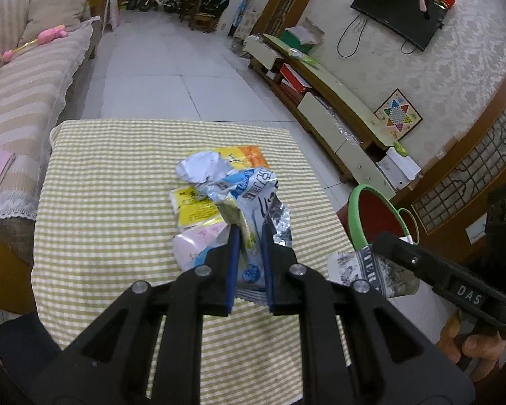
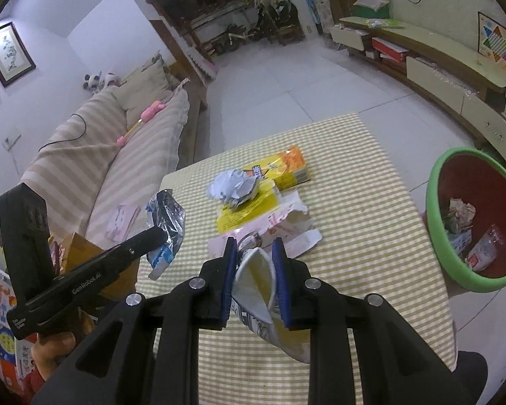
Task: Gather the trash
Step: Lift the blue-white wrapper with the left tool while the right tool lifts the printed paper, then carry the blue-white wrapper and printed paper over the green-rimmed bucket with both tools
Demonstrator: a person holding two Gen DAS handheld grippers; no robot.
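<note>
My left gripper (image 1: 249,233) is shut on a blue-and-white foil snack wrapper (image 1: 254,195), held above the checked tablecloth (image 1: 111,175). In the right wrist view the same wrapper (image 2: 167,222) hangs from the left gripper (image 2: 160,233) at the table's left side. My right gripper (image 2: 253,246) is shut on a flattened printed paper cup (image 2: 253,280); the cup (image 1: 364,270) also shows in the left wrist view. On the cloth lie a crumpled paper ball (image 2: 234,185), a yellow-orange packet (image 2: 291,165), a yellow wrapper (image 2: 249,214) and a torn pink-white wrapper (image 2: 293,233).
A green-rimmed red bin (image 2: 433,209) stands on the floor right of the table, with some trash inside. A striped sofa (image 2: 128,155) runs along the left, a low TV cabinet (image 2: 455,67) along the right wall. A person's hand (image 2: 50,351) grips the left handle.
</note>
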